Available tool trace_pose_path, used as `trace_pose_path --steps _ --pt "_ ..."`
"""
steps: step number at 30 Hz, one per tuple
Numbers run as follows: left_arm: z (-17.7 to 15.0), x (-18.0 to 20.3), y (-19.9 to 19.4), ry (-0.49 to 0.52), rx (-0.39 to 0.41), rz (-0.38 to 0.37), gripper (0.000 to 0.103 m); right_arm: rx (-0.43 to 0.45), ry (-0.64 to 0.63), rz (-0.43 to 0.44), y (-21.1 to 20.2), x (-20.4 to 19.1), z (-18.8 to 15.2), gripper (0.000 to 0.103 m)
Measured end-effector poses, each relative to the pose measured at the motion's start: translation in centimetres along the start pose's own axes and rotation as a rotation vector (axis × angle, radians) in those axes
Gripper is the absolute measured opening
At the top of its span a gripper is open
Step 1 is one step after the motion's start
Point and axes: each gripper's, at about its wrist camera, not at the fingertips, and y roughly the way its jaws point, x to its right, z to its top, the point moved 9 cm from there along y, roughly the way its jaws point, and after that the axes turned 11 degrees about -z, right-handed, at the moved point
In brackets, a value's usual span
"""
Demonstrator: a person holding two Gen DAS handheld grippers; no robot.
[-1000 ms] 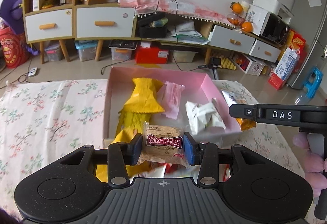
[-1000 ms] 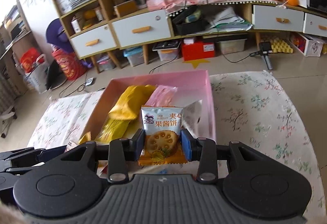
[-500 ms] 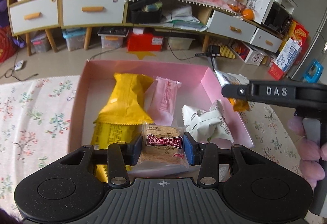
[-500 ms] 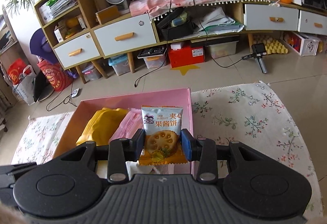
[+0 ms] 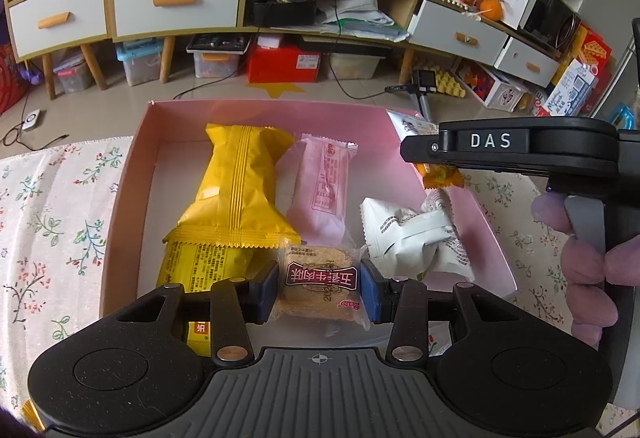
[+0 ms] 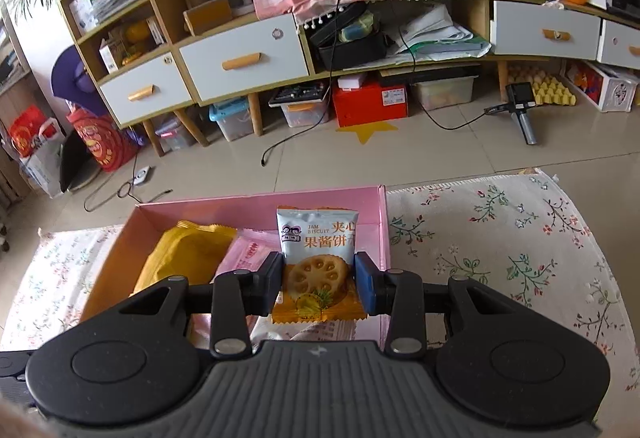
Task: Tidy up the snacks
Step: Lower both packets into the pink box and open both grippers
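My left gripper (image 5: 319,292) is shut on a clear-wrapped brown biscuit pack (image 5: 318,280), held over the near part of the pink box (image 5: 264,110). The box holds a yellow packet (image 5: 236,190), a pink packet (image 5: 322,194) and a white packet (image 5: 416,238). My right gripper (image 6: 319,278) is shut on a jam biscuit pack (image 6: 318,258), held over the box's right side (image 6: 382,222). The right gripper also shows in the left wrist view (image 5: 500,148), above the box's right wall.
The box sits on a floral tablecloth (image 6: 500,238) (image 5: 52,210). Another yellow packet (image 5: 200,266) lies under the first. Beyond the table's far edge are floor, cabinets with drawers (image 6: 244,58) and storage bins.
Both grippers have moved forward over the pink box, each still holding its pack. The box now looks larger and nearer in both views.
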Motion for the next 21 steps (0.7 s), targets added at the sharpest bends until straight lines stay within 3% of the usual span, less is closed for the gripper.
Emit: trace_pose_path --steps 6,8,11,21 --pt "0.1 0.1 0.2 0.028 0.008 0.010 0.048 -0.001 -0.003 -0.003 0.1 0.0 0.3 0.039" --pt "0.2 0.0 0.1 0.021 0.013 0.011 0.052 0.007 0.006 0.006 -0.2 0.1 0.5 0.052" --pt "0.3 -0.1 -0.2 0.010 0.027 0.005 0.064 0.006 0.010 0.009 -0.3 0.1 0.7 0.054" --pt "0.3 1.1 -1.7 0.036 0.048 -0.007 0.076 0.008 0.003 0.005 -1.4 0.3 0.5 0.069"
